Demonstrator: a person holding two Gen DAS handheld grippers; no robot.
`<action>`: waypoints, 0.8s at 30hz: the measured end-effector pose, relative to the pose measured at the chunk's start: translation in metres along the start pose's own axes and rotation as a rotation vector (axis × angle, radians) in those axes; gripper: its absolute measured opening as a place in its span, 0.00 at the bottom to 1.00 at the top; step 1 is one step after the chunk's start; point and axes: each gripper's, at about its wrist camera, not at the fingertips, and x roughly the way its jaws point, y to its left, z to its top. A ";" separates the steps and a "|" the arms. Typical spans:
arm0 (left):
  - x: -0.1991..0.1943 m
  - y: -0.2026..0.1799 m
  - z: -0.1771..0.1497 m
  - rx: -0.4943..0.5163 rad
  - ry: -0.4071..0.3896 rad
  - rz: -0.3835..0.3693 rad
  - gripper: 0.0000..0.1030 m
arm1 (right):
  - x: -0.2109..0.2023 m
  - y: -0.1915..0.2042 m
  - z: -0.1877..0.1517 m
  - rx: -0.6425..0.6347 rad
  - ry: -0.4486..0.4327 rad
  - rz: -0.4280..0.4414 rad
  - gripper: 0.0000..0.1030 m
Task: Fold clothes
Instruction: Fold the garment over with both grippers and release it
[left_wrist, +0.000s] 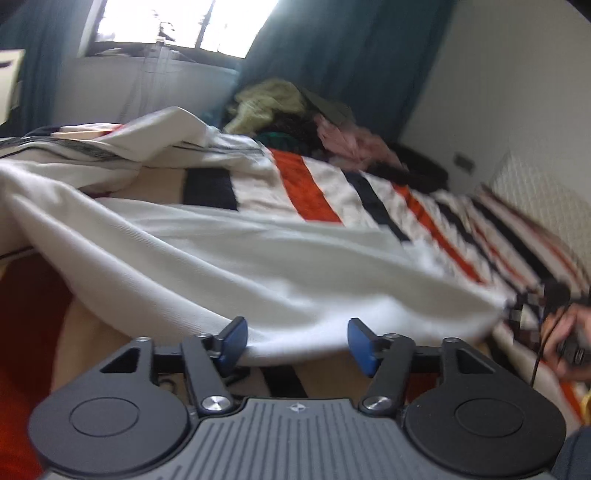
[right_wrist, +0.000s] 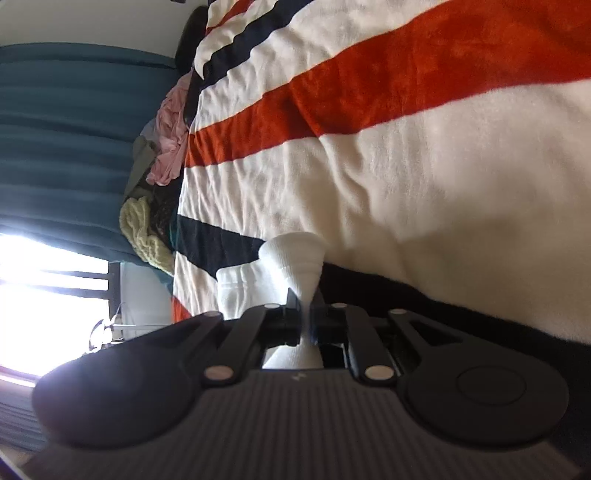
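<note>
Striped blanket (right_wrist: 406, 155) covers the bed; teal curtains (left_wrist: 332, 74) flank a window (left_wrist: 166, 22)

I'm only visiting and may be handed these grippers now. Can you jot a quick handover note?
Left gripper: open, blue pads apart, the white garment edge lying between them, unpinched.
Right gripper: shut on a bunched bit of white garment, camera rolled sideways.
Things: the garment is spread and partly lifted over the striped blanket on the bed; a pile of unfolded clothes sits at the far end by the teal curtain.
Done: no finished fold visible.
Left: probably regrip with the left, complete this fold, then work through the pile.
</note>
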 end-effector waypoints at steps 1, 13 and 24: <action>-0.007 0.008 0.004 -0.040 -0.015 0.015 0.67 | -0.001 0.001 -0.002 0.011 0.001 -0.017 0.13; -0.074 0.221 0.055 -0.919 -0.023 0.307 0.79 | -0.003 -0.016 0.004 0.108 -0.003 -0.036 0.56; -0.090 0.303 0.030 -1.164 -0.290 0.276 0.52 | 0.016 0.005 0.007 -0.017 0.000 -0.020 0.30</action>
